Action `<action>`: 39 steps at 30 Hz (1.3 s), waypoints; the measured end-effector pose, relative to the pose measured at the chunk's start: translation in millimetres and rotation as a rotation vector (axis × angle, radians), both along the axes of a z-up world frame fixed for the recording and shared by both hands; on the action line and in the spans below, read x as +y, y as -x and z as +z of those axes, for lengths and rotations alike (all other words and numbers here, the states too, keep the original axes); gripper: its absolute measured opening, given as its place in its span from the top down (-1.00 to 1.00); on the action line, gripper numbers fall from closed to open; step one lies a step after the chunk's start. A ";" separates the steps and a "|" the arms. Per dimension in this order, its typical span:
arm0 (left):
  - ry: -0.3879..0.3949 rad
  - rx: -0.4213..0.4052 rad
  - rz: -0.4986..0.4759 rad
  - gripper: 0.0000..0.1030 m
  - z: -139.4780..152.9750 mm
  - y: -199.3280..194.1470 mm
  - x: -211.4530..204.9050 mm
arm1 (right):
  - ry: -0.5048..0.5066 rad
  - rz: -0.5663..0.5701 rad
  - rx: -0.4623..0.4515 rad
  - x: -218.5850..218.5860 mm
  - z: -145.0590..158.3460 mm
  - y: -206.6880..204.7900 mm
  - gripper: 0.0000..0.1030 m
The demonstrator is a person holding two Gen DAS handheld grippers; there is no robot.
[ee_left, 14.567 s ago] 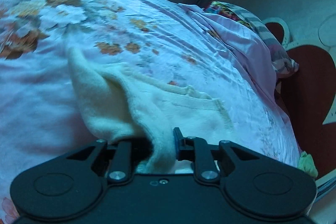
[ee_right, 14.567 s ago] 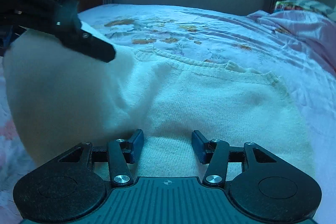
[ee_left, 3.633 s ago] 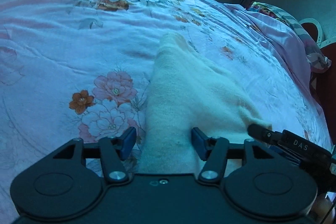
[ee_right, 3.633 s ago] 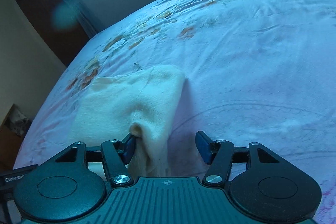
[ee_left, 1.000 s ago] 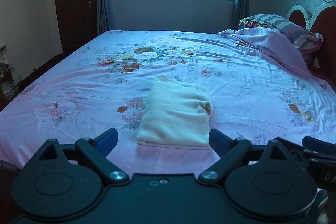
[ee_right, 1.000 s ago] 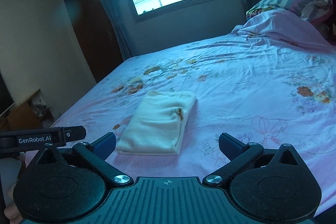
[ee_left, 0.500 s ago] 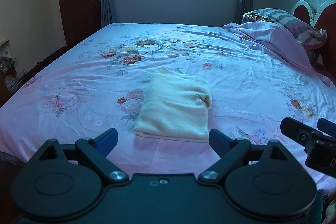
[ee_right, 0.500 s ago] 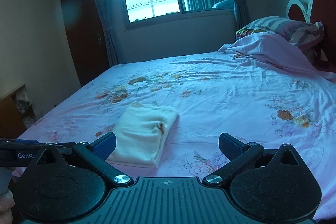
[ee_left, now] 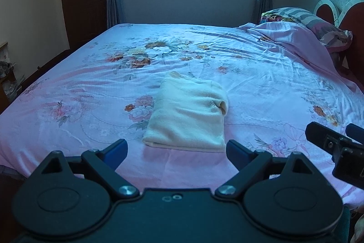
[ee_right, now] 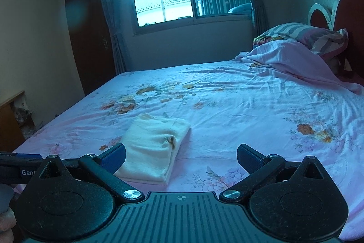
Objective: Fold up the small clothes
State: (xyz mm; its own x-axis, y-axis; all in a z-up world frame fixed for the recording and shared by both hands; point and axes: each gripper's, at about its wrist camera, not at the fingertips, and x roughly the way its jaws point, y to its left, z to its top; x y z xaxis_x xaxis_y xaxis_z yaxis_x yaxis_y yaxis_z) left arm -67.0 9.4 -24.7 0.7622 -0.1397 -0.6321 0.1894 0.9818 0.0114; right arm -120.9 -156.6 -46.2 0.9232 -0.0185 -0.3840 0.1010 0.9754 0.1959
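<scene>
We hold the left gripper (ee_left: 176, 150) and right gripper (ee_right: 180, 157) spread wide, both empty, at the near edge of the bed (ee_left: 261, 74). Past them the cloth (ee_left: 187, 121) lies folded mid-bed. Farther off, a pillow (ee_right: 304, 34) sits at the bed's right end

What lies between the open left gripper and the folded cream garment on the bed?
Only bare floral bedsheet lies between the left gripper and the folded cream garment; the left wrist view shows it.
</scene>
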 end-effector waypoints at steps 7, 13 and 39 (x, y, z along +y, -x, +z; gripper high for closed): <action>0.001 -0.009 -0.001 -0.78 1.6 1.6 -0.2 | -0.003 0.004 -0.001 -1.7 -0.2 1.0 -0.99; -0.005 -0.018 -0.011 -0.78 2.7 5.2 -2.3 | -0.003 0.002 -0.007 -3.1 0.3 2.2 -0.99; -0.005 -0.011 -0.015 -0.79 2.5 4.5 0.0 | -0.005 0.015 -0.005 -2.3 0.2 3.0 -0.99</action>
State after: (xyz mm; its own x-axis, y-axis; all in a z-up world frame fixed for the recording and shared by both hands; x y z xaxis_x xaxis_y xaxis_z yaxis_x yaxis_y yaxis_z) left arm -71.5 9.4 -22.2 0.7670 -0.1476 -0.6244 0.2034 0.9789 0.0186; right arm -123.9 -158.9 -46.0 0.9251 -0.0024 -0.3796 0.0852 0.9758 0.2015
